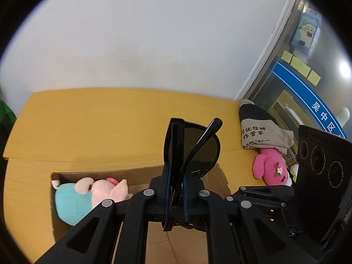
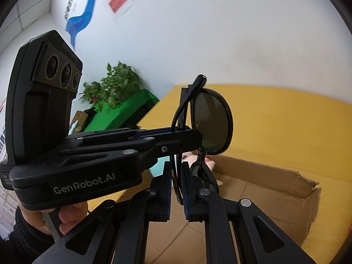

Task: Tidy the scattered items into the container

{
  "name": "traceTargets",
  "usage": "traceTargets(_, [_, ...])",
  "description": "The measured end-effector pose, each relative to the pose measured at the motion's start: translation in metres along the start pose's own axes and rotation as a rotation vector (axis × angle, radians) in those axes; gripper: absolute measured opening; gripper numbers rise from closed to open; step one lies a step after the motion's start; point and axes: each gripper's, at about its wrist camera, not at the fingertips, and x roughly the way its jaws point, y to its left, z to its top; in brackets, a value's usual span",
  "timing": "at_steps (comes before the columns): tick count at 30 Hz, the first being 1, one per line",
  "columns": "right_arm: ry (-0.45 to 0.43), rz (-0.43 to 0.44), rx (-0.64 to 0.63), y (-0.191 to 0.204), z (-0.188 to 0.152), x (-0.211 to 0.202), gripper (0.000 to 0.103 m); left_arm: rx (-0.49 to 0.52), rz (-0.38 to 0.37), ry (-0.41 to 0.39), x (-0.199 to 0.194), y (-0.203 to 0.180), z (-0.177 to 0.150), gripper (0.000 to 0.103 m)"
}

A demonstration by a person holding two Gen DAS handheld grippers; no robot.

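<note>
1. Resting already in the box (image 1: 66,176), at its left, is a plush (image 1: 88,193).
2. Both grippers, left (image 1: 176,176) and right (image 2: 176,169), clench the sunglasses (image 1: 198,147) above the box.
3. Right, a pink toy (image 1: 270,169) and a bag (image 1: 257,134) remain on the surface (image 1: 110,121).

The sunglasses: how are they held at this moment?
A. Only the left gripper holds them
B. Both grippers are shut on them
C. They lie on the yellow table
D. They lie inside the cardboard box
B: the sunglasses sit clamped in the left gripper and the right gripper, above the cardboard box.
</note>
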Motion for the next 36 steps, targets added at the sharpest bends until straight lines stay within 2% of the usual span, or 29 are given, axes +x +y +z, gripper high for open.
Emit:
traceTargets(4, [0.025,-0.007,0.014,-0.021,-0.008,0.024,0.015,-0.022,-0.021,0.045,0.035,0.013,-0.004,0.008])
traceTargets(6, [0.038,0.022,0.032,-0.032,-0.012,0.036,0.026,-0.032,-0.047,0.066,0.05,0.017,-0.008,0.008])
traceTargets(7, [0.033,0.015,0.032,-0.035,-0.013,0.04,0.041,-0.029,-0.045,0.072,0.055,0.016,-0.01,0.008])
traceTargets(8, [0.029,0.011,0.032,-0.037,-0.015,0.043,0.051,-0.025,-0.042,0.078,0.06,0.016,-0.011,0.008])
traceTargets(9, [0.027,0.009,0.033,-0.039,-0.015,0.046,0.052,-0.025,-0.042,0.083,0.064,0.017,-0.012,0.008])
traceTargets(10, [0.028,0.001,0.029,-0.041,-0.016,0.049,0.052,-0.027,-0.042,0.087,0.068,0.018,-0.013,0.008])
traceTargets(11, [0.032,-0.015,0.02,-0.042,-0.018,0.053,0.044,-0.029,-0.042,0.092,0.072,0.019,-0.014,0.008])
traceTargets(12, [0.04,-0.026,0.017,-0.042,-0.018,0.057,0.03,-0.029,-0.04,0.096,0.074,0.02,-0.016,0.008])
traceTargets(13, [0.051,-0.045,0.019,-0.04,-0.017,0.063,0.011,-0.027,-0.034,0.099,0.076,0.021,-0.017,0.008])
traceTargets(17, [0.063,-0.043,0.044,-0.04,-0.02,0.07,0.011,-0.027,-0.045,0.113,0.082,0.028,-0.019,0.008])
traceTargets(19, [0.067,-0.033,0.058,-0.049,-0.036,0.063,0.011,-0.025,-0.047,0.123,0.085,0.03,-0.019,0.008])
traceTargets(23, [0.087,-0.011,0.108,-0.063,-0.036,0.069,0.011,-0.015,-0.054,0.163,0.099,0.03,-0.017,0.008])
traceTargets(32, [0.214,0.086,0.301,-0.126,-0.062,0.105,0.011,-0.056,-0.028,0.314,0.163,0.041,-0.039,0.008])
traceTargets(36, [0.265,0.104,0.366,-0.146,-0.075,0.124,0.011,-0.065,-0.023,0.372,0.188,0.047,-0.05,0.008])
